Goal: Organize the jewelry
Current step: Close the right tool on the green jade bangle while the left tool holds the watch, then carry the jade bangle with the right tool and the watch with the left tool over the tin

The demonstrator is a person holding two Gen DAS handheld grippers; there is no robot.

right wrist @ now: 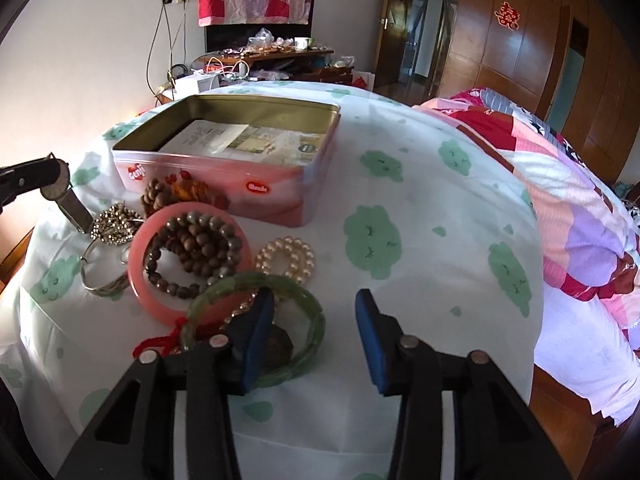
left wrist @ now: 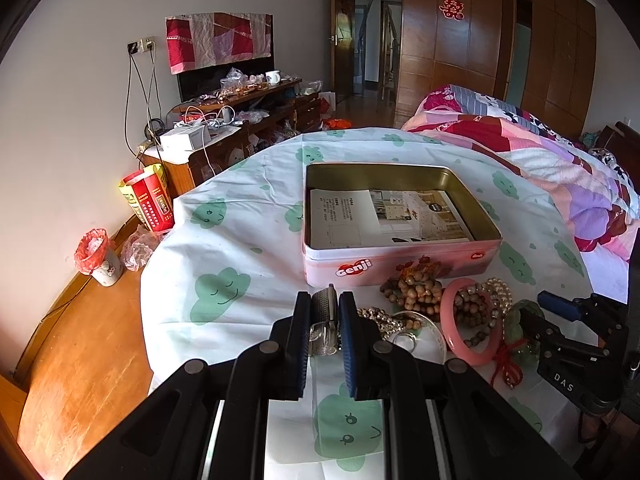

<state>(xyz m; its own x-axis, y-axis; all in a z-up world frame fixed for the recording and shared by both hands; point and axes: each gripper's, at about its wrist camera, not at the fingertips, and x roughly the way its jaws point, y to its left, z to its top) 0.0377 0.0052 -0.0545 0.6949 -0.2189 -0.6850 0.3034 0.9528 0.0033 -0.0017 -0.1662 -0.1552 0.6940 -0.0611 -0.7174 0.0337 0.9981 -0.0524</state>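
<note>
Left wrist view first: our left gripper (left wrist: pixel 325 307) is clamped on a silver wristwatch with a metal mesh strap (left wrist: pixel 325 312), held just in front of the open pink rectangular tin box (left wrist: pixel 400 258). Looks like we pinched it by the case so the strap hangs free, ready to go over the tin's near wall. Inside the tin there's only a printed paper sheet (left wrist: pixel 380 216). The rest of the pile sits in front of the tin's near wall: brown wooden bead bracelets (left wrist: pixel 416 290) and a pink round bangle (left wrist: pixel 470 320).

Right wrist view: our right gripper (right wrist: pixel 315 308) is spread wide, holding nothing, hovering over the green jade-like bangle (right wrist: pixel 308 300), which lies well in front of the tin on the cloud-print white cloth (right wrist: pixel 400 220). Probably lined up as the next pick. A cream pearl bracelet (right wrist: pixel 285 260) sits between that bangle and the tin.
</note>
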